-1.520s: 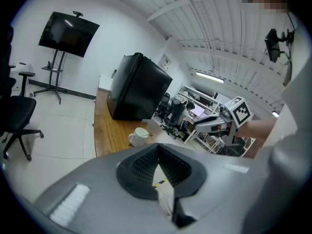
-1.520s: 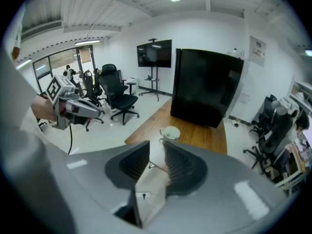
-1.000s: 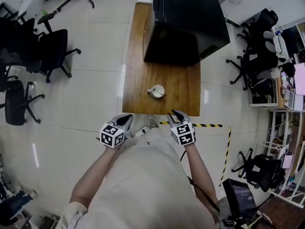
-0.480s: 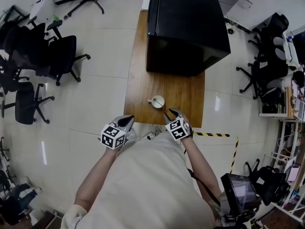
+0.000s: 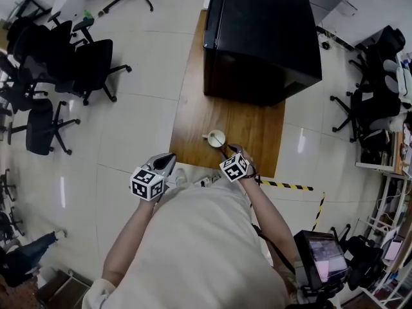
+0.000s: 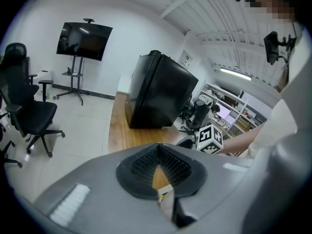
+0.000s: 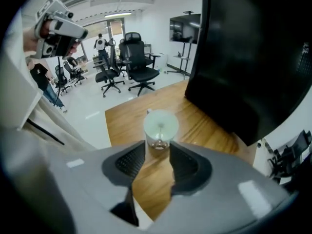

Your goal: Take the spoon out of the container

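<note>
Right gripper view: right tool [image 7: 157, 149] tilts down toward the container [image 7: 160, 128] at centre. Jaws apart, just opening, nothing between them.

R hand-held gripper [image 7: 157, 146]: jaws just opening, empty; L hand-held gripper [image 6: 157, 146]: jaws together.

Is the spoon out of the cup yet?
Not yet. Done: nothing, the spoon sits in the cup. In hand: the right gripper hangs just short of the cup; its jaws have just been opening, with nothing between them. Still to do: grip the spoon and lift it out. The left gripper is shut.
</note>
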`<state>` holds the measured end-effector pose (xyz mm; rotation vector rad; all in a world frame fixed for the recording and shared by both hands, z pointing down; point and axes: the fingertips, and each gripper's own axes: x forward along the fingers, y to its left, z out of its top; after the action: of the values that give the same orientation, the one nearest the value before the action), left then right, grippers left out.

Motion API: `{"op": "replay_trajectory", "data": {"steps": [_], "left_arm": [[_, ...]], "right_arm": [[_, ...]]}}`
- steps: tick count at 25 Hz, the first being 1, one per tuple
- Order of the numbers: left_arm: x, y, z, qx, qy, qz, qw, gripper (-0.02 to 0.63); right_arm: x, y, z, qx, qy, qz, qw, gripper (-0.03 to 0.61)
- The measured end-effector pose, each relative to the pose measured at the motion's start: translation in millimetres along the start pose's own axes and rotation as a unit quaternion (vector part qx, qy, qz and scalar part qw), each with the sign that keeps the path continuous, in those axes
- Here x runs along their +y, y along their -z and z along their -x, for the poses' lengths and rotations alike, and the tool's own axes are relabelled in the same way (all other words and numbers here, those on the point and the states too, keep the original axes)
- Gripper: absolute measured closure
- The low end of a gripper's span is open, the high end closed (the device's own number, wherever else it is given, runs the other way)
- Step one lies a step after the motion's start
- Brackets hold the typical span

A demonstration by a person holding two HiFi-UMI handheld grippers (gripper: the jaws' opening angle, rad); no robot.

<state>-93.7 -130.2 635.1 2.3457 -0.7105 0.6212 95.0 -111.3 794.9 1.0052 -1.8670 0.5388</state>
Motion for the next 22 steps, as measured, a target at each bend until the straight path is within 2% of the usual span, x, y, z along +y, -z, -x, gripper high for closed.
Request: {"op": "replay_trajectory", "data": {"steps": [9, 14, 22], "left_arm": [[1, 4, -1, -0.005, -0.024, 0.022, 0.9995, 0.632], [1, 1, -4, -0.012, -0.031, 0.026, 0.9991, 0.631], [2, 3, -3, -0.017, -0.04, 0.034, 0.9985, 0.631]], "right_arm": [[1, 0, -21, 0.011, -0.017, 0.026, 0.999, 0.422], [1, 0, -24, 0.013, -0.021, 0.036, 0.999, 0.449], [2, -17, -8, -0.012, -0.032, 0.048, 0.998, 0.451]]}}
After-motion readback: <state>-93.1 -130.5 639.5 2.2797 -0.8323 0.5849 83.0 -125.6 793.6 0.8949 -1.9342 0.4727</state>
